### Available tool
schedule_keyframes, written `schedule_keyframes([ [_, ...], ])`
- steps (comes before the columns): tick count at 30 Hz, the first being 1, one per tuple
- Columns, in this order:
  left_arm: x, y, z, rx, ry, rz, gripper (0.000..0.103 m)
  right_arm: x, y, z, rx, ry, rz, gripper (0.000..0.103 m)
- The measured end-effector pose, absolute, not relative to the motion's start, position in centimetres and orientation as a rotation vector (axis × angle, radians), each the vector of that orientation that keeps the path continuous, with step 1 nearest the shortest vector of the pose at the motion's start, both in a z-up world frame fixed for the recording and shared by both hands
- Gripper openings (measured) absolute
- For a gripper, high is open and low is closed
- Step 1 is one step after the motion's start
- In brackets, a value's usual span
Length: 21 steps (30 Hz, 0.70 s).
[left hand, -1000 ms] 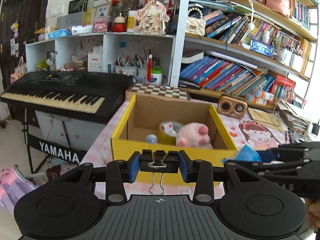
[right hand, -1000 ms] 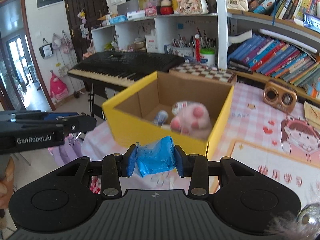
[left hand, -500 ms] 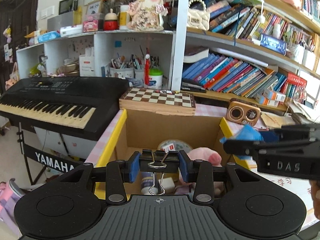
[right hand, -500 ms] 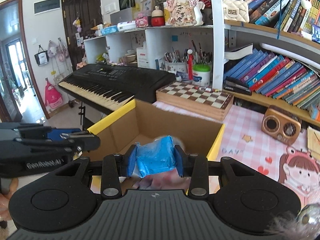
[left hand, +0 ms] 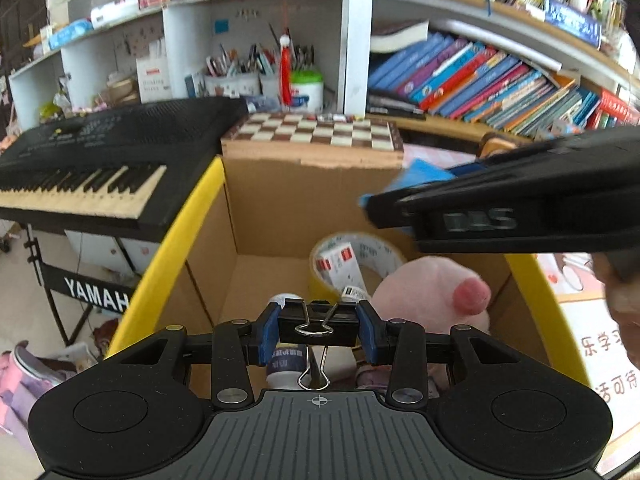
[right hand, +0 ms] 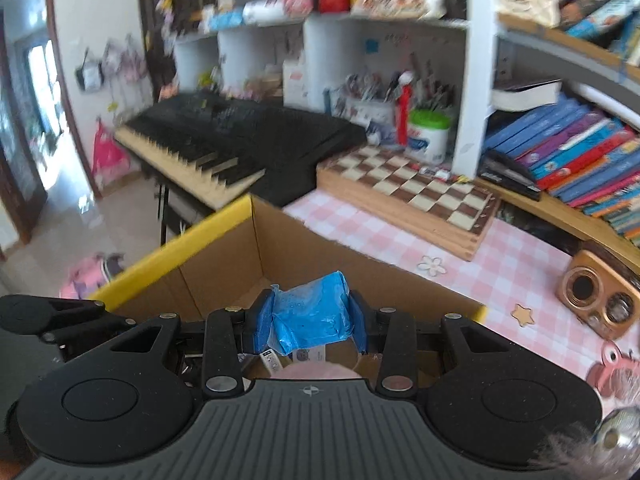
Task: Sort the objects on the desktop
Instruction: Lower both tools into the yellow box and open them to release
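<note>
left wrist view: keyboard (left hand: 92, 168) at far left, beyond the left edge of the table. yellow-rimmed cardboard box (left hand: 176, 248) fills the middle, open at the top, its far wall just in front of the chessboard (left hand: 312, 134). left gripper (left hand: 318, 328) is clenched on a black binder clip (left hand: 318, 326), pads against both its ends, wire handles hanging down; it hangs over the box's near edge. inside the box, on its floor: a small bottle (left hand: 284, 364) under the clip, a tape roll (left hand: 356, 260) toward the far wall, a pink plush toy (left hand: 436, 296) at the right side. right gripper (right hand: 312, 322), seen from the right wrist, grasps a crumpled blue packet (right hand: 310, 316) between its pads, over the box interior near the far wall. right of the box, pink checked tablecloth (right hand: 400, 240) and a small wooden speaker (right hand: 600, 296) near the table's back edge under the bookshelf (left hand: 500, 80).
</note>
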<state>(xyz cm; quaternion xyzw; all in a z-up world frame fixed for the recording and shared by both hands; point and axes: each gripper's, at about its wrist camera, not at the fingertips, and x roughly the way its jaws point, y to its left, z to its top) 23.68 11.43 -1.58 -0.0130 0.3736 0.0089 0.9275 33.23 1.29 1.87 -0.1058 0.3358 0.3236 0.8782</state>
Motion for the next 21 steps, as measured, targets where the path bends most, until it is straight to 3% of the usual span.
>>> schedule_keyframes([
  [12,25.9,10.9,-3.6,-0.031,0.864,-0.013,0.039,37.5,5.2,-2.8,-0.433,0.932,0.734,0.036],
  [21,26.5,10.5,-3.5,-0.020,0.869,-0.016,0.039,37.6,5.8,-3.4,-0.462,0.970,0.751,0.038],
])
